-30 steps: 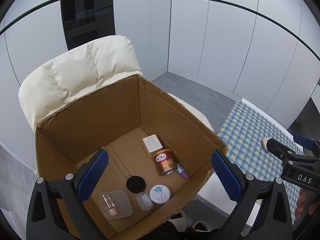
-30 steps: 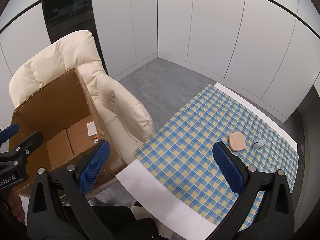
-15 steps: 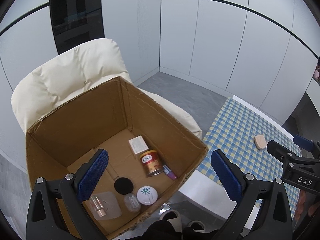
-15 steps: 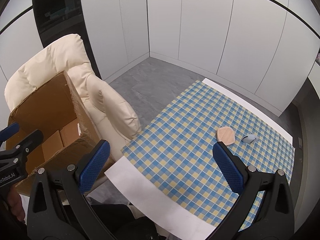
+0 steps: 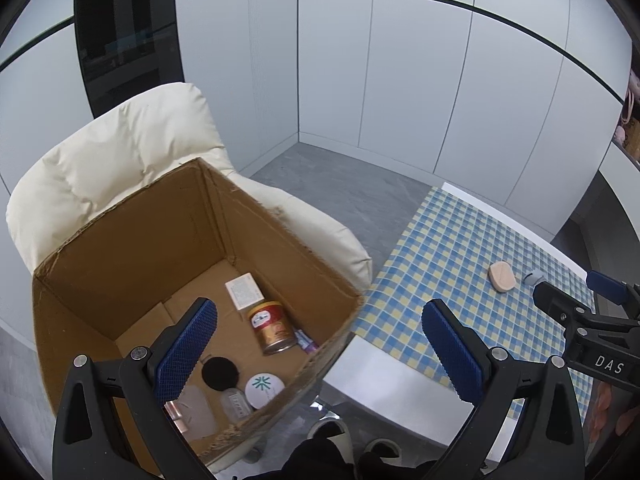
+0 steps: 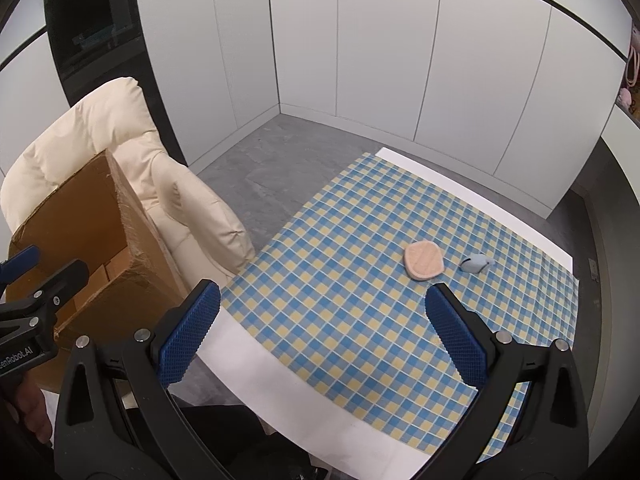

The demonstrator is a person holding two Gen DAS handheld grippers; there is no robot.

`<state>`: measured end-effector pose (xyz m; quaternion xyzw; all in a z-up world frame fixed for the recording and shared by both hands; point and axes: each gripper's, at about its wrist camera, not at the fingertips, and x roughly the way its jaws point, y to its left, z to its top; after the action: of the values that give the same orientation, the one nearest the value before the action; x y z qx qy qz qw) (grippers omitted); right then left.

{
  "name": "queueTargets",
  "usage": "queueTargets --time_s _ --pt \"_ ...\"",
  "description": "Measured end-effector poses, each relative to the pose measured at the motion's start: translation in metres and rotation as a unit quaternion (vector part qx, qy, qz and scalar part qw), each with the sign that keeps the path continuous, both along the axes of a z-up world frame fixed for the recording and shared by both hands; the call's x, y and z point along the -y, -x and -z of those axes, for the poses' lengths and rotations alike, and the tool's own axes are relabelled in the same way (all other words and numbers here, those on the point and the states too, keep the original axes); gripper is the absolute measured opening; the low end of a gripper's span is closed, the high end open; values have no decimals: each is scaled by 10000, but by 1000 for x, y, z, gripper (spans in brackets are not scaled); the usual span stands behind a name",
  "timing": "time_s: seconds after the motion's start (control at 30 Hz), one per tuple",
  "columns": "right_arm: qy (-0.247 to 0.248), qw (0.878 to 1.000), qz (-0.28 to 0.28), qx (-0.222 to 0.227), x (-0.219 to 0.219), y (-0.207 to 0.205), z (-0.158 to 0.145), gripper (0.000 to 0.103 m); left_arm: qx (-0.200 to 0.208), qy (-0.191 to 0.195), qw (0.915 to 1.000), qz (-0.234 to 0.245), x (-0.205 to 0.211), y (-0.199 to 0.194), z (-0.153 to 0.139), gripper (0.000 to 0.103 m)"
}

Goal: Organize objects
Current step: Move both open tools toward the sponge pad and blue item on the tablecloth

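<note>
While both grippers are hanging wide open and empty, two small things are lying unpacked on the checked tablecloth.

Left wrist view: the left gripper (image 5: 319,336) is hovering over the brown cardboard box (image 5: 120,236) on the cream padded chair (image 5: 120,148); a flat peach oval pad (image 5: 501,276) is lying at two o'clock. Right wrist view: the right gripper (image 6: 322,326) is facing the blue-and-yellow checked tablecloth (image 6: 340,300); at one o'clock the pad is looking light, thin and probably best pinched across its edges, and just beside it the small grey-blue clip-like piece (image 6: 474,263) is looking tiny and liable to slip.

A white table (image 6: 280,384) runs from the lower middle to the right of the right wrist view, mostly covered by a blue-and-yellow checked cloth (image 6: 360,320). On the cloth, right of centre, lies a flat peach-coloured pad (image 6: 424,260), and just beside it to the right a small grey-blue object (image 6: 474,263), too small to tell what. At left, a cream armchair (image 6: 120,140) carries an open cardboard box (image 6: 92,216).
</note>
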<state>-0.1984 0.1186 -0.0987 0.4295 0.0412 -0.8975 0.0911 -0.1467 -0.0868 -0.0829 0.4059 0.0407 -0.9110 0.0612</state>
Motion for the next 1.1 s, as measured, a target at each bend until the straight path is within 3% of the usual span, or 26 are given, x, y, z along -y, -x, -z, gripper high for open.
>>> queueTargets --time_s 1.1 --pt "71 9976 695 7 -86 -11 -3 103 51 11 9982 598 -67 13 6 102"
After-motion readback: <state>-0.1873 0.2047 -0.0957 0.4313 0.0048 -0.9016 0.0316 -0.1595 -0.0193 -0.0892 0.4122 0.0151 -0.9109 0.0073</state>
